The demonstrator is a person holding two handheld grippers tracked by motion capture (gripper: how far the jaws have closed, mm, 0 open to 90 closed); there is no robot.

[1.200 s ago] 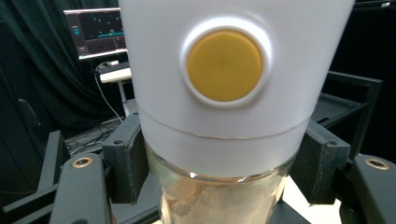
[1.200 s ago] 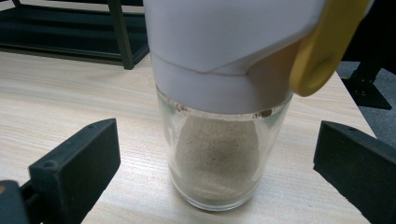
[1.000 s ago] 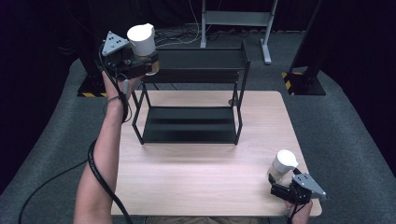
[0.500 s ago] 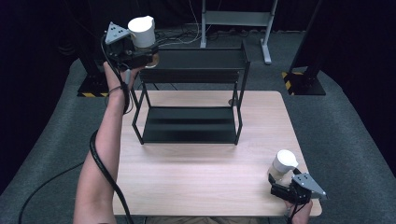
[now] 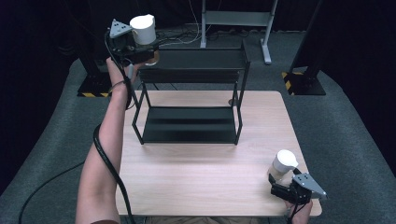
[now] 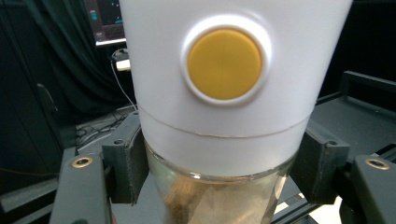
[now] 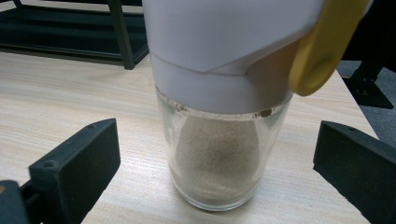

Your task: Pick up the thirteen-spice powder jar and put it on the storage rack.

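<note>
Laboratory recording bay: black curtains (image 5: 42,28) enclose grey carpet (image 5: 341,126); a wooden tabletop (image 5: 201,182) stands at centre, equipment stands with hazard-striped feet (image 5: 299,84) at 2 and 10 o'clock, loose cables (image 5: 182,37) and a metal frame (image 5: 236,18) at 12 o'clock

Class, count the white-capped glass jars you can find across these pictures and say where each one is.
2. One jar is clamped in the left gripper, raised above the black shelf rack; the other jar stands on the table between the right gripper's open jaws.

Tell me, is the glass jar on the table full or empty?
Partly full: pale powder fills the white-lidded glass jar about halfway on the wooden table.
</note>
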